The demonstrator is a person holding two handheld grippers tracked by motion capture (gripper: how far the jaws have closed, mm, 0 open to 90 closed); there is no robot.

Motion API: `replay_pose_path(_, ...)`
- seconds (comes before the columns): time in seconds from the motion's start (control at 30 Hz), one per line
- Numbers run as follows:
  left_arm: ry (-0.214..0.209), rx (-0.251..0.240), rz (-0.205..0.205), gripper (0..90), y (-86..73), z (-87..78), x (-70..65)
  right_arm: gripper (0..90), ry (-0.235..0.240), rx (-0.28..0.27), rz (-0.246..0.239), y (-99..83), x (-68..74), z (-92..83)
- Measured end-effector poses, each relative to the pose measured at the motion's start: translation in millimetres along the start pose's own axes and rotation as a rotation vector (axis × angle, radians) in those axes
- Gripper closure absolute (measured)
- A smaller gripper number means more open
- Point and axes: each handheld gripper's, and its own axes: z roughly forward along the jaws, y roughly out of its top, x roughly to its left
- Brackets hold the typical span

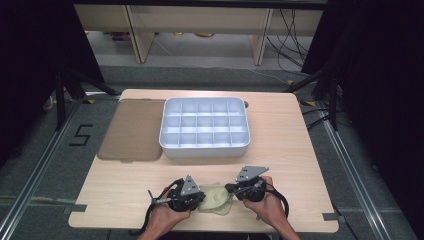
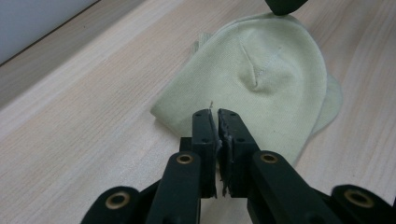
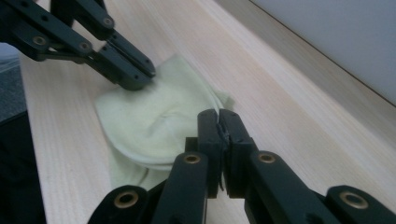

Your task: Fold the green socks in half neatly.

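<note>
I'm flattening the pale green knit cloth (image 1: 216, 198), low centre; both my left gripper (image 2: 215, 112) and right gripper (image 3: 218, 112) are closed, holding nothing. Next, I judge, a corner pinch.

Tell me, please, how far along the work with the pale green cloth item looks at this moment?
Done: the pale green sock lies folded over on the table. In hand: the left gripper and right gripper sit shut at its opposite edges; whether they pinch fabric is unclear. Left: likely placing it in the divided tray, whose compartments look empty.
</note>
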Motion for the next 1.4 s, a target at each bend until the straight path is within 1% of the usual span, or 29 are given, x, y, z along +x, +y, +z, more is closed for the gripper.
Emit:
replay_pose_path(0.1, 0.003, -0.007, -0.025, 84.6, -0.2, 1.3, -1.4, 88.2, 0.017, -0.006, -0.011, 2.5, 2.4, 1.4)
replay_pose_path(0.17, 0.003, -0.007, -0.008, 84.5, 0.3, 1.2, -0.6, 88.2, 0.018, -0.011, -0.012, 3.6, 2.7, 1.3)
replay_pose_path(0.2, 0.0, -0.007, -0.008, 84.5, 0.3, 1.5, -0.3, 88.2, 0.016, -0.005, 0.005, 3.6, 3.8, 1.5)
replay_pose_path(0.3, 0.0, -0.002, -0.004, 84.5, 0.5, 0.9, 0.4, 88.2, 0.023, 0.013, -0.009, 2.0, 3.6, 5.3)
replay_pose_path(0.4, -0.01, -0.006, -0.01, 84.5, 0.5, 1.4, 0.8, 88.2, 0.022, 0.02, 0.008, -0.8, 3.6, 9.8)
replay_pose_path(0.47, -0.012, -0.011, -0.026, 84.4, 0.3, 2.3, 0.6, 88.2, 0.029, 0.053, 0.006, -2.0, 1.4, 10.7)
replay_pose_path(0.5, -0.012, -0.012, -0.027, 84.4, 0.3, 2.4, 0.8, 88.2, 0.02, 0.04, 0.006, -3.2, 0.8, 13.3)
replay_pose_path(0.67, -0.001, -0.008, -0.003, 84.4, 1.2, 2.0, 3.2, 88.3, 0.028, 0.05, 0.019, -5.0, -0.7, 16.6)
replay_pose_path(0.7, -0.002, -0.013, -0.023, 84.2, 0.8, 2.6, 2.7, 88.3, 0.036, 0.059, 0.023, -4.7, -0.3, 15.9)
replay_pose_path(0.73, 0.006, -0.005, -0.005, 84.1, 1.1, 2.3, 5.4, 88.3, 0.038, 0.068, 0.02, -4.5, -0.1, 15.4)
replay_pose_path(0.77, 0.011, -0.012, -0.026, 83.9, 0.9, 2.8, 4.9, 88.3, 0.033, 0.049, 0.024, -5.2, 1.0, 17.3)
replay_pose_path(0.83, 0.004, -0.016, -0.031, 83.8, 1.0, 3.1, 6.9, 88.3, 0.039, 0.072, 0.022, -4.5, 2.0, 16.5)
replay_pose_path(0.87, 0.012, -0.01, -0.021, 83.7, 1.2, 3.1, 8.9, 88.3, 0.045, 0.059, 0.026, -4.9, 3.5, 18.5)
replay_pose_path(0.9, 0.008, -0.014, -0.034, 83.6, 1.2, 3.2, 8.9, 88.2, 0.048, 0.069, 0.012, -4.3, 3.7, 17.6)
replay_pose_path(0.93, 0.012, -0.018, -0.03, 83.5, 1.2, 3.5, 10.2, 88.2, 0.055, 0.071, 0.026, -4.2, 5.9, 18.5)
replay_pose_path(0.97, 0.012, -0.013, -0.026, 83.5, 1.2, 3.1, 11.1, 88.2, 0.057, 0.068, 0.011, -3.9, 6.7, 19.7)
replay_pose_path(1.0, 0.02, -0.013, -0.04, 83.5, 1.1, 3.5, 10.9, 88.1, 0.061, 0.054, 0.005, -3.8, 8.0, 21.8)
replay_pose_path(1.03, 0.014, -0.011, -0.029, 83.5, 1.2, 2.9, 11.6, 88.1, 0.066, 0.075, 0.003, -3.2, 8.4, 21.6)
replay_pose_path(1.07, 0.014, -0.015, -0.027, 83.4, 1.2, 3.0, 12.3, 88.0, 0.06, 0.061, 0.01, -3.5, 10.5, 22.4)
replay_pose_path(1.1, 0.019, -0.012, -0.021, 83.3, 1.1, 3.1, 13.8, 88.0, 0.06, 0.074, 0.006, -2.8, 10.7, 21.7)
replay_pose_path(1.13, 0.025, -0.014, -0.037, 83.1, 0.8, 3.0, 13.5, 87.9, 0.064, 0.07, 0.004, -2.8, 11.5, 21.9)
replay_pose_path(1.17, 0.019, -0.009, -0.011, 82.9, 0.9, 2.3, 16.2, 87.8, 0.073, 0.07, -0.003, -2.7, 11.8, 22.9)
replay_pose_path(1.2, 0.017, -0.016, -0.04, 82.8, 0.4, 3.2, 15.9, 87.8, 0.069, 0.075, 0.008, -2.5, 12.6, 22.5)
replay_pose_path(1.23, 0.027, -0.011, -0.026, 82.6, 0.6, 2.1, 17.4, 87.7, 0.066, 0.072, 0.01, -2.3, 13.7, 23.8)
replay_pose_path(1.27, 0.021, -0.018, -0.041, 82.4, 0.1, 2.9, 17.8, 87.4, 0.08, 0.073, 0.005, -1.8, 14.5, 23.5)
replay_pose_path(1.3, 0.024, -0.012, -0.023, 82.4, 0.2, 1.9, 19.3, 87.1, 0.078, 0.054, -0.004, -1.9, 15.8, 26.3)
replay_pose_path(1.33, 0.035, -0.009, -0.029, 82.4, -0.2, 1.5, 19.5, 86.9, 0.093, 0.078, 0.007, -1.1, 17.1, 25.7)
replay_pose_path(1.37, 0.03, -0.017, -0.044, 82.5, -0.7, 2.4, 19.2, 86.7, 0.093, 0.077, -0.001, -0.5, 19.2, 27.2)
replay_pose_path(1.4, 0.025, -0.01, -0.034, 82.5, -0.8, 1.5, 19.9, 86.7, 0.089, 0.075, -0.009, -0.3, 20.0, 27.4)
